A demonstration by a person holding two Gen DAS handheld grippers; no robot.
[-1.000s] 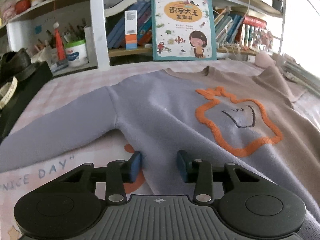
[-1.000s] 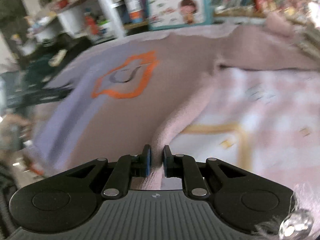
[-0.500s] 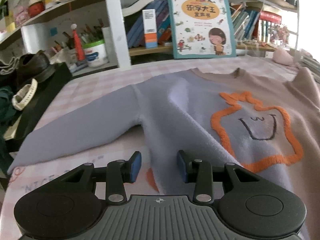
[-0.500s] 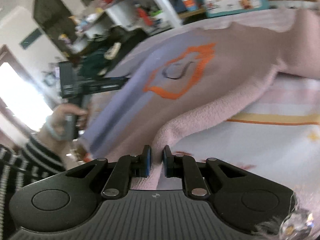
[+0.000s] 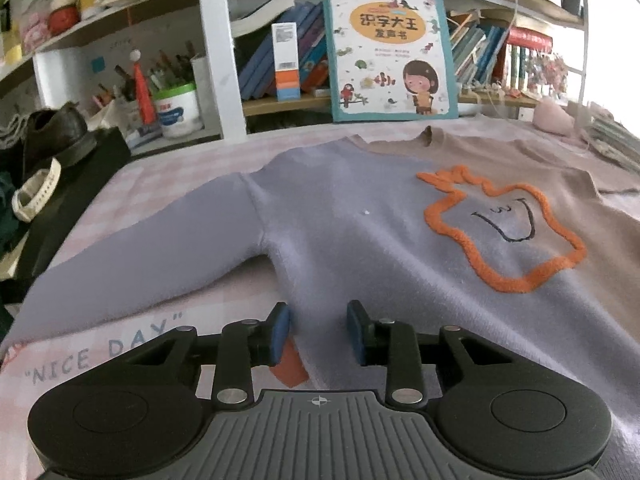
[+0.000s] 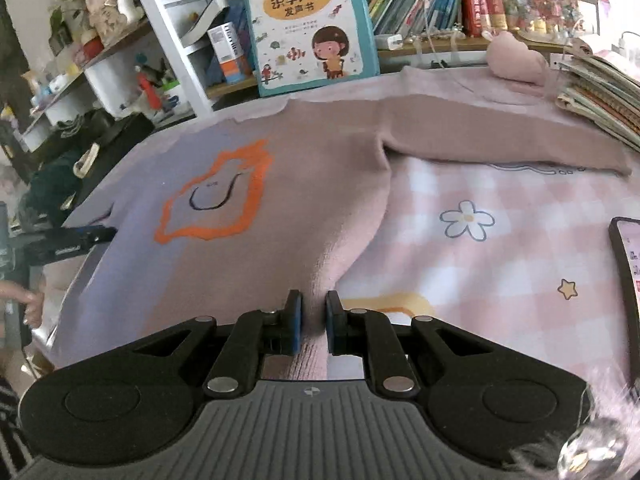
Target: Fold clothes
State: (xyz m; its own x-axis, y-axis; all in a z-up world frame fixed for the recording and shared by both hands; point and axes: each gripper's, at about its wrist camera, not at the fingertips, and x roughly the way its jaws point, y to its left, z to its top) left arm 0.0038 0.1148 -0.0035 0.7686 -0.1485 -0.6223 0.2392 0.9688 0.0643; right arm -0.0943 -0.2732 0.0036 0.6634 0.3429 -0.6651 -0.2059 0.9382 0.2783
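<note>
A two-tone sweater, lilac on one half and dusty pink on the other with an orange outline patch, lies spread flat on the checked cloth in the left wrist view (image 5: pixel 360 232) and the right wrist view (image 6: pixel 304 184). My left gripper (image 5: pixel 318 330) is open, its blue pads either side of the lilac side edge near the hem. My right gripper (image 6: pixel 313 326) has its pads slightly apart around the pink side edge near the hem; the cloth lies slack between them. Both sleeves stretch outward.
A bookshelf with a standing picture book (image 5: pixel 390 52) lines the far edge. A black box with a shoe (image 5: pixel 52 136) sits at the left. A stack of books (image 6: pixel 600 92) and a phone (image 6: pixel 628 280) lie at the right. A pink plush (image 6: pixel 516 62) sits behind.
My right gripper lowered the pink edge it had lifted back onto the cloth and its pads opened a little. The sweater now lies flat. My left gripper drifted slightly, still open.
</note>
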